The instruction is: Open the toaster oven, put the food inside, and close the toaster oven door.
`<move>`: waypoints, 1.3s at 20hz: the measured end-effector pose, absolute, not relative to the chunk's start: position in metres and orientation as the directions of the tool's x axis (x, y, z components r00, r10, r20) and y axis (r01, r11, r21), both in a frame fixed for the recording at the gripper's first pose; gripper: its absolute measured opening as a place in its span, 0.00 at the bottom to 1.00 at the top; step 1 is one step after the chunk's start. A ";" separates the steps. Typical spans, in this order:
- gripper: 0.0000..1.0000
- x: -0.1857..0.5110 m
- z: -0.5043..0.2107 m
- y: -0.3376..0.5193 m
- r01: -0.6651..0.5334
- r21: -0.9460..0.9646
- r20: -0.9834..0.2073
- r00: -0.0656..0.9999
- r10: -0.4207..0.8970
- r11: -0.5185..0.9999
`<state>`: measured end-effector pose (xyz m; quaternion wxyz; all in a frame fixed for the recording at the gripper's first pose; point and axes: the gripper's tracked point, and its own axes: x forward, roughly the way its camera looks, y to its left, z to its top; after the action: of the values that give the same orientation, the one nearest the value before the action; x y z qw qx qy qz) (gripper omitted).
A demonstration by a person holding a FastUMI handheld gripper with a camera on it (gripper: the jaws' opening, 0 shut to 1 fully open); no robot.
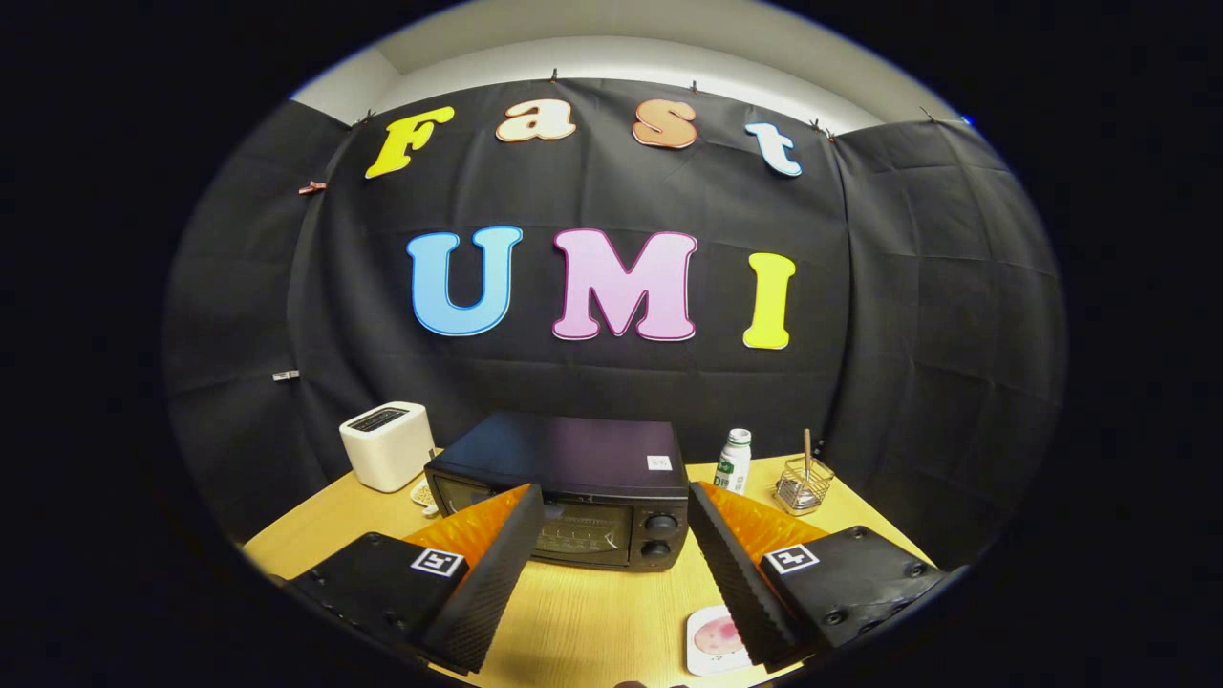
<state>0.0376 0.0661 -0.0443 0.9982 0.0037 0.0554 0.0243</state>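
A: Setting? A black-cloth booth wall is seen behind a light wooden table. A white toaster is placed at the back on one side; a small white bottle and a wire holder with a stick in it are placed on the other.

B: Task items?

A: The toaster oven is set mid-table, beyond the fingertips, well apart from them. Its door is seen closed, glass facing the camera, two knobs stacked beside the glass. Whether a handle runs along the door's top edge cannot be told; one finger covers that part. A small white plate with something pinkish on it, presumably the food, lies near the camera, just beside one finger and partly hidden by it.

B: Gripper?

A: The gripper is held above the table with fingers spread wide; nothing is held between them, nothing is touched.

B: Step?

A: Judged as the very start: door not yet opened, food not yet lifted. Opening is taken as the step in hand.

B: Next move?

A: The gripper would need to be brought forward to the door's upper edge, and the door drawn outward and down. Room must be left in front so the plate is not struck by the swinging door.
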 end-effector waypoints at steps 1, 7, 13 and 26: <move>0.98 0.043 -0.045 0.071 -0.049 0.010 -0.112 0.992 0.050 0.999; 0.98 0.080 -0.061 0.118 -0.079 -0.010 -0.131 0.988 0.078 0.997; 0.98 0.117 -0.085 0.153 -0.079 -0.014 -0.160 0.984 0.076 0.997; 0.98 0.174 -0.161 0.163 0.023 -0.001 -0.282 0.959 -0.022 1.000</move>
<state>0.1741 0.1632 -0.1606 0.9897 0.0011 0.1426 -0.0113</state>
